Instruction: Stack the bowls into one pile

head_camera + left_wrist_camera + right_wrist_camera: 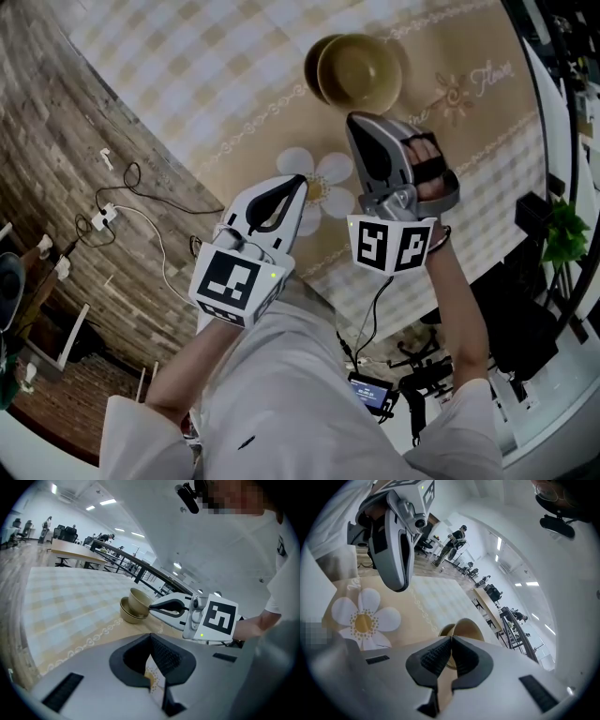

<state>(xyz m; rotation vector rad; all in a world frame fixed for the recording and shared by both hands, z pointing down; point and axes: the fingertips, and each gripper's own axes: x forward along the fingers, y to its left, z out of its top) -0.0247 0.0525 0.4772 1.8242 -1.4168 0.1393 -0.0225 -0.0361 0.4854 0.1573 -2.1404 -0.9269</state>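
Bowls (361,70) – smooth, matt; tablecloth (234,75) – printed cloth; floor (56,122) – wood.

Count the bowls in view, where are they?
2. The upper bowl sits tilted inside the lower bowl, both on the tablecloth. A third nested beneath them can't be ruled out.

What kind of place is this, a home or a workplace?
Most likely a workplace, a big open office or lab hall: long desks with office chairs, strip lights on a high ceiling, and people far behind the checked tablecloth.
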